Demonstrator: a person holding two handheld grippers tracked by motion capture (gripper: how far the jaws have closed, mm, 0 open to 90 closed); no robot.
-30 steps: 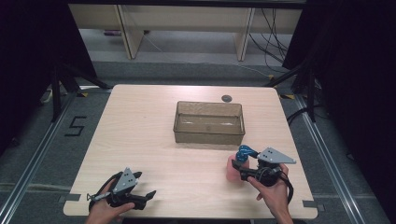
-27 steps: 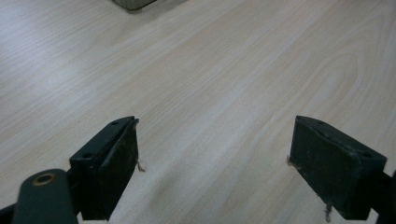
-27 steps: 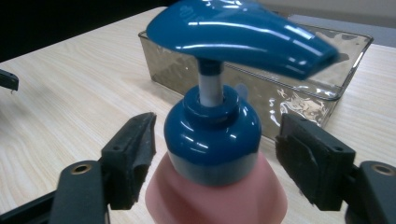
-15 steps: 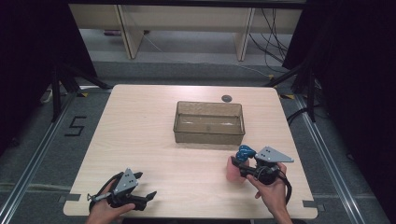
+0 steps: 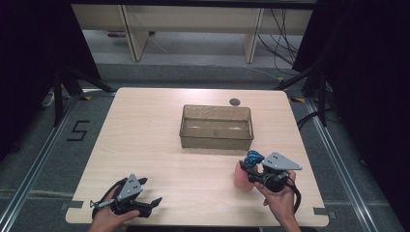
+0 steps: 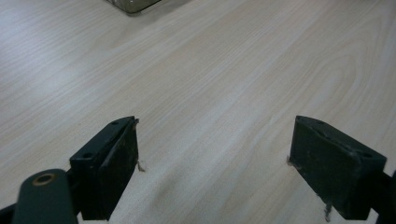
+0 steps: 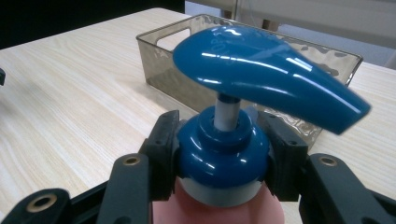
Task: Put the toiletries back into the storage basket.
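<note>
A pump bottle [image 5: 241, 177] with a pink body and a blue pump head [image 7: 261, 74] stands upright on the table's near right part. My right gripper [image 5: 249, 169] is held level at its top. Its jaws have just been closing, and both pads [image 7: 164, 140] press on the blue collar [image 7: 222, 151] under the pump head. My left gripper [image 5: 153, 203] lies low at the near left, pointing right. Its jaws stand wide open over bare wood [image 6: 224, 158] with nothing between them.
A translucent brown bin [image 5: 216, 137] sits at the table's middle, just beyond the bottle, and it also rises behind the pump head [image 7: 161, 58]. A small dark round disc [image 5: 235, 101] lies past the bin near the far edge. Shelving legs and cables stand beyond the table.
The right gripper's jaws have drawn in around the bottle's blue collar. Both hands and the bottle have stayed in place.
</note>
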